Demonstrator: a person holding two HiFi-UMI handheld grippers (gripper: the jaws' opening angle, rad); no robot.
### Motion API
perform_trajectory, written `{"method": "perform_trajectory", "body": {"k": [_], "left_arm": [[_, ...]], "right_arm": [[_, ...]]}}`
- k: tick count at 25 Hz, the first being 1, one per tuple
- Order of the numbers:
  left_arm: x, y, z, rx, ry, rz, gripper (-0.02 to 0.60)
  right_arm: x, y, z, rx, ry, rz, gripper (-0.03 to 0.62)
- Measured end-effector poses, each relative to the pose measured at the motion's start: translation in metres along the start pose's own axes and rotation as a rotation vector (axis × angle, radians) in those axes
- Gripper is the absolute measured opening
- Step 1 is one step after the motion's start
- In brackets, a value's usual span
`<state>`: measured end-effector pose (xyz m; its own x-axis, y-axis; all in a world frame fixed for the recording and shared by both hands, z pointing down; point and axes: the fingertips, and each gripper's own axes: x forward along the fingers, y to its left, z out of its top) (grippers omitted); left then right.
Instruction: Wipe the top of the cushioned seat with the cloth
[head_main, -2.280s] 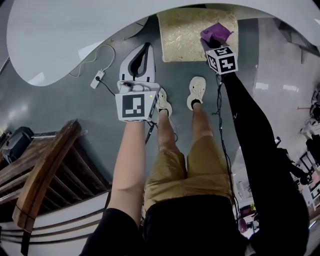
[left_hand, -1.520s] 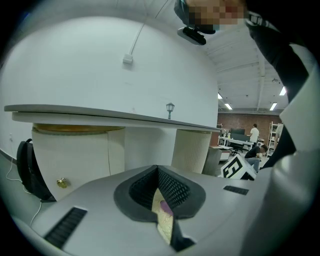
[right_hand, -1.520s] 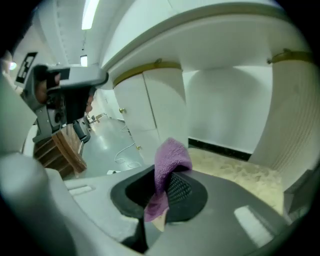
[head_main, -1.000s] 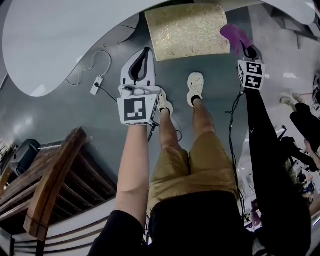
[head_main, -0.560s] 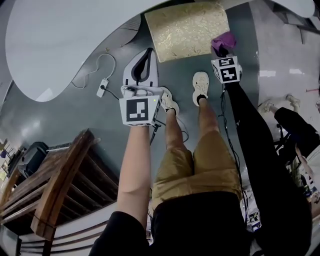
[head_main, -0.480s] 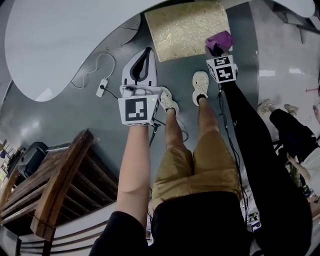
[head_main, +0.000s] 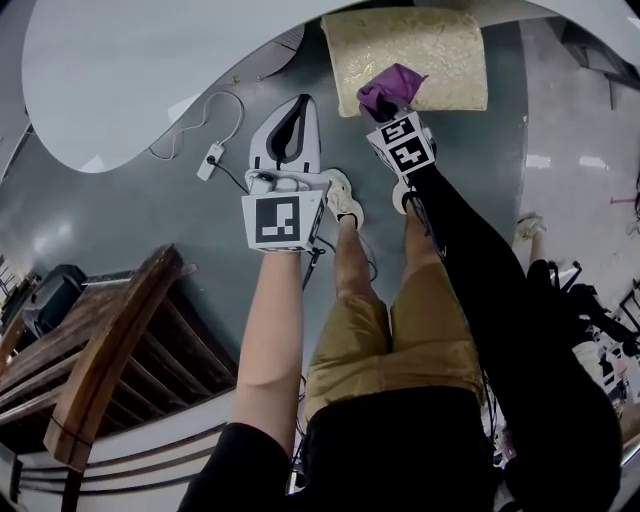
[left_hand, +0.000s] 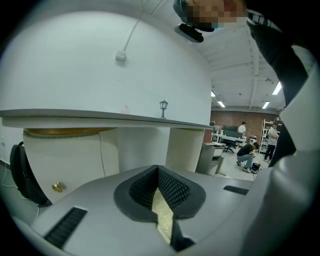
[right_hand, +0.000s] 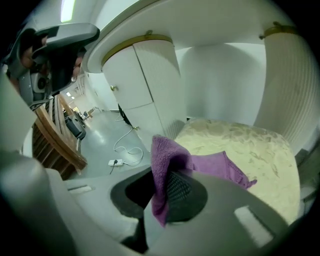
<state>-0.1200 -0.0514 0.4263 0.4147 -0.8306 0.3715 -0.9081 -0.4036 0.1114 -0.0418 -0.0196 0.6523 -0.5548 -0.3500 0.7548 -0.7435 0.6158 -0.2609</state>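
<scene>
A: Right hand-held gripper (head_main: 384, 106)?
B: We note jaws clamped on the purple cloth (head_main: 390, 82); cloth at the near edge of the gold cushioned seat (head_main: 440, 45).
A: Left hand-held gripper (head_main: 300, 105)?
B: Jaws together, empty; above the floor (head_main: 130, 230).

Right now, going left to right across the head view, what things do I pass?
Power strip → left tongs → shoe → right tongs, holding the cloth.
</scene>
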Motion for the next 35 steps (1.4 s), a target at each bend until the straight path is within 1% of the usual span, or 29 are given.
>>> {"method": "perform_trajectory", "body": {"k": [2,4,6,9,11,13,16,19,24,27,31,35], "left_arm": [[-0.004,0.005,-0.002,0.002,0.004,0.007,0.008],[-0.009,0.010,-0.003,0.006,0.008,0.011,0.008],[-0.012,0.013,-0.003,0.010,0.004,0.017,0.008],[-0.015,0.016,0.002,0.016,-0.008,0.026,0.008],[-0.018,0.012,0.008,0.017,-0.010,0.028,0.008],[-0.019,0.000,0.023,0.020,-0.018,0.012,0.008],[-0.024,-0.018,0.053,0.040,-0.034,-0.020,0.008],[-0.032,-0.030,0.092,0.060,-0.071,-0.026,0.008],[-0.047,-0.050,0.171,0.070,-0.151,0.001,0.008],[-0.053,-0.061,0.216,0.080,-0.197,0.026,0.008],[-0.057,-0.069,0.256,0.101,-0.238,0.052,0.008],[-0.081,-0.090,0.294,0.144,-0.280,0.069,0.008]], "right_arm": [[0.010,0.021,0.004,-0.004,-0.011,0.047,0.031],[0.014,0.034,0.008,-0.009,-0.017,0.065,0.031],[0.009,0.035,0.016,-0.036,-0.035,0.037,0.031],[-0.012,0.029,0.040,-0.068,-0.110,-0.014,0.031],[-0.037,0.023,0.054,-0.063,-0.166,-0.038,0.031],[-0.070,0.016,0.069,-0.059,-0.223,-0.063,0.031],[-0.126,0.012,0.102,-0.063,-0.317,-0.098,0.031],[-0.184,0.011,0.143,-0.065,-0.418,-0.136,0.031],[-0.283,0.011,0.201,-0.095,-0.565,-0.190,0.031],[-0.332,0.008,0.230,-0.121,-0.635,-0.201,0.031],[-0.382,-0.003,0.263,-0.168,-0.707,-0.222,0.031],[-0.441,-0.005,0.282,-0.207,-0.771,-0.253,0.031]]}}
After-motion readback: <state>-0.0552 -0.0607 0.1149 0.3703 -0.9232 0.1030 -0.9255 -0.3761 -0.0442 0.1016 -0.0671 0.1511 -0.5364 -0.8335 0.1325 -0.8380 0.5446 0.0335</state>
